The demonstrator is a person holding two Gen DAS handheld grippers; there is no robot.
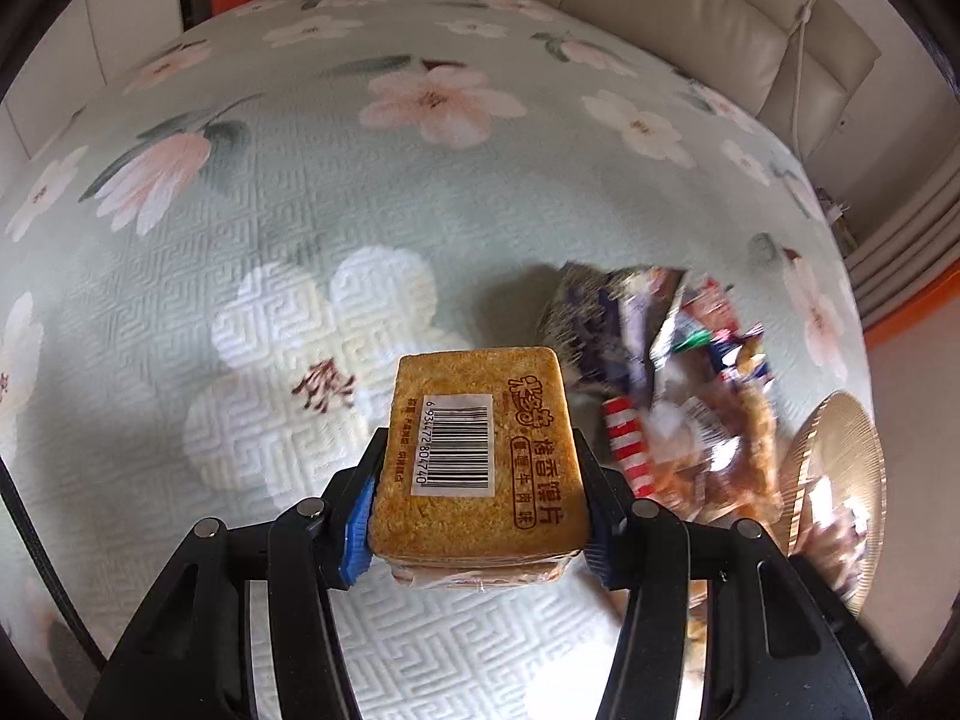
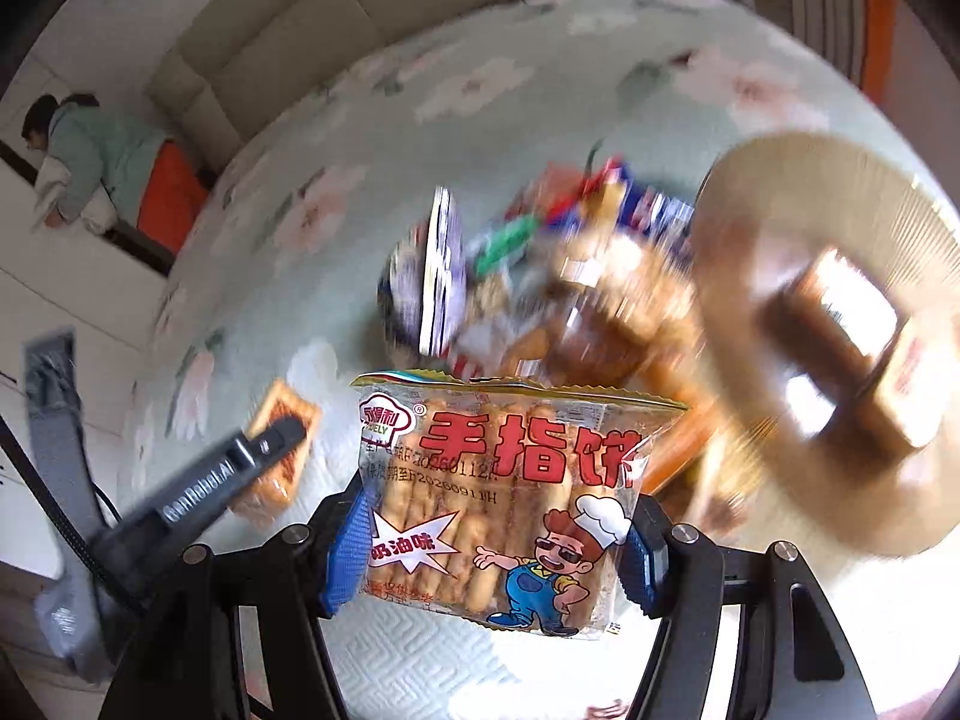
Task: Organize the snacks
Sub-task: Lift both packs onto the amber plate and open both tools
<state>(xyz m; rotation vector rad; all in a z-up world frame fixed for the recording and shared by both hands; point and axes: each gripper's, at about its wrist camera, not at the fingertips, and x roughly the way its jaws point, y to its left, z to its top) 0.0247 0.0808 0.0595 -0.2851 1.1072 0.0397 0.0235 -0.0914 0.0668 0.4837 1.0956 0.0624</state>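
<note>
Snacks are in both grippers at once, above a bed with a flower-printed cover (image 1: 420,192). The left gripper (image 1: 480,516) has its blue-padded fingers (image 1: 359,531) closed on the two side edges of a wrapped toasted-bun slice pack (image 1: 480,450); the pack's long axis runs straight out ahead of the fingers, barcode face up. The right gripper (image 2: 489,546) is closed the same way on a clear bag of finger biscuits (image 2: 510,510), which stands upright between the pads with its crimped top edge away from the camera.

Everything turns on the round gold tray (image 2: 822,336), which I take to be the target (it already carries one brown pack). Seen from the right wrist, the tray lies ahead of the biscuit bag and to its right, near; the loose snack pile (image 2: 540,264) lies beside the tray, on its left. Seen from the left wrist, the tray (image 1: 840,480) sits at the far right edge, beyond the pile (image 1: 678,372), so the bun pack is on the far side of the pile from it.

My judgement is that the right hand is the nearer one and should go first, swinging rightward over the rim. Both views are motion-blurred around the tray, so its exact contents are unclear.
</note>
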